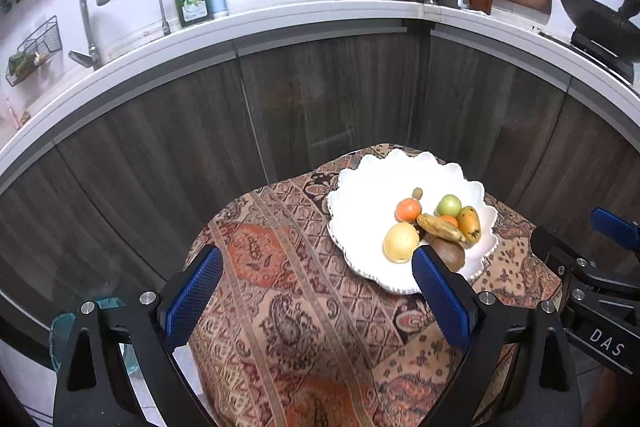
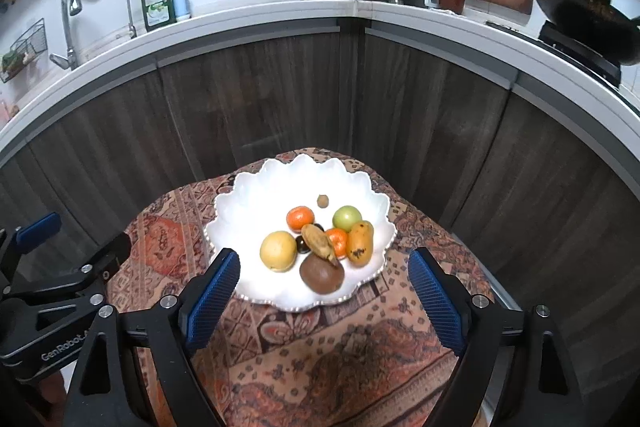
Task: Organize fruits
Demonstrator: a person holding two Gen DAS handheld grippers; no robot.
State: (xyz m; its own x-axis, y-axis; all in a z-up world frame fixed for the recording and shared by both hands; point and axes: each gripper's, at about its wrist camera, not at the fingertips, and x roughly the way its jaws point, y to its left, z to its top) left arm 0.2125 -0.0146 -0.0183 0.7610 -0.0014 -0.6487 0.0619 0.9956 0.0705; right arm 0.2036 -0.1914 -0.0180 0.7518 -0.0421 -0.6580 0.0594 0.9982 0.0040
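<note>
Kitchen corner: white counter (image 1: 280,23) w/ dark wood cabinet fronts behind, and in front a small table under a patterned cloth (image 1: 288,307).

On the cloth sits a white scalloped plate (image 2: 256,187), all visible fruit piled on its near half. None lies loose on the cloth as far as either view shows.

- Yellow round fruit (image 2: 278,251) on the pile's left, brown round fruit (image 2: 322,277) nearest the front rim.
- Banana (image 2: 318,245) lies across the middle, long axis running from far-left to near-right, resting on the brown fruit.
- Mango (image 2: 360,242) on the right, roughly upright; green fruit (image 2: 347,218) and orange (image 2: 300,218) behind; one small nut-like thing (image 2: 323,201) apart at the back.

Right gripper (image 2: 324,299) is wide and opening a bit more, nothing between the jaws; the plate lies straight ahead of it, centred, below the tips.

Left gripper (image 1: 316,299) is wide, empty; the plate sits ahead and off to its right, its right finger (image 1: 440,299) overlapping the plate's near edge in view.

So the right gripper is better lined up w/ the pile. Judgement: fruit looks gathered, task near done or done; both tools stand clear of the plate.
</note>
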